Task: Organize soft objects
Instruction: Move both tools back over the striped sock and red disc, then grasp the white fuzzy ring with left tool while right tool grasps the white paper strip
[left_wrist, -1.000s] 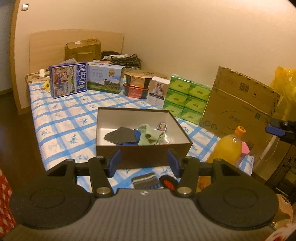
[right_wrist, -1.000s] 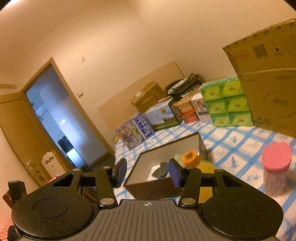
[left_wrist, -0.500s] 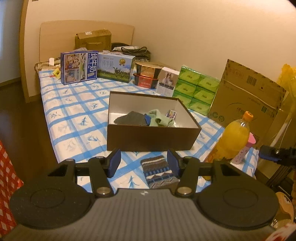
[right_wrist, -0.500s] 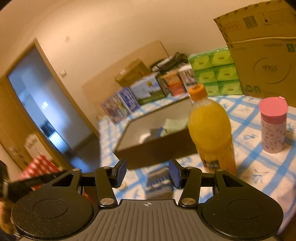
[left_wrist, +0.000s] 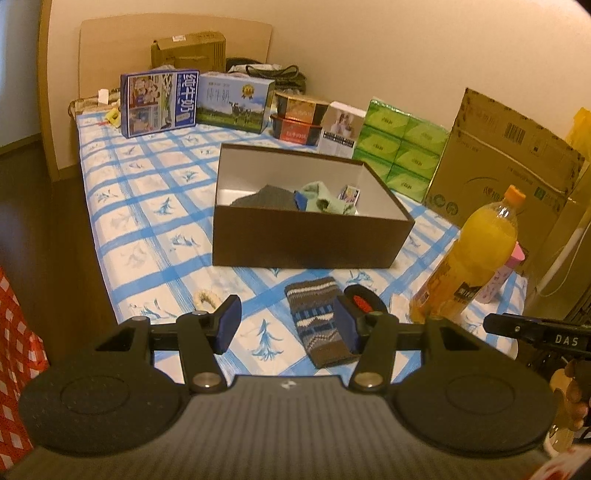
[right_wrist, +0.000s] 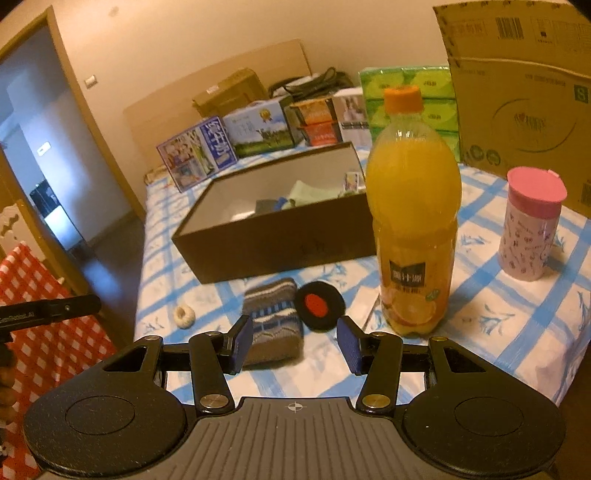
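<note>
the striped knit sock (left_wrist: 319, 322) lies flat before the brown box (left_wrist: 310, 236), beside a black-and-red pad (right_wrist: 320, 306) and juice bottle (right_wrist: 413, 206). both left gripper (left_wrist: 286, 325) and right gripper (right_wrist: 295, 345) gape empty. only the right view shows the doorway (right_wrist: 48, 147).

Warm yellowish light fills the room. A plain cream wall (left_wrist: 369, 48) runs behind the table (left_wrist: 122, 206), which wears a blue-and-white checked cloth. A pale wooden board (left_wrist: 110, 48) leans against the wall at the table's far end. The floor (left_wrist: 33, 177) is dark wood. An open doorway (right_wrist: 37, 147) with a wooden frame leads to a dimmer, bluish space, and a light switch (right_wrist: 89, 79) sits beside it.
</note>
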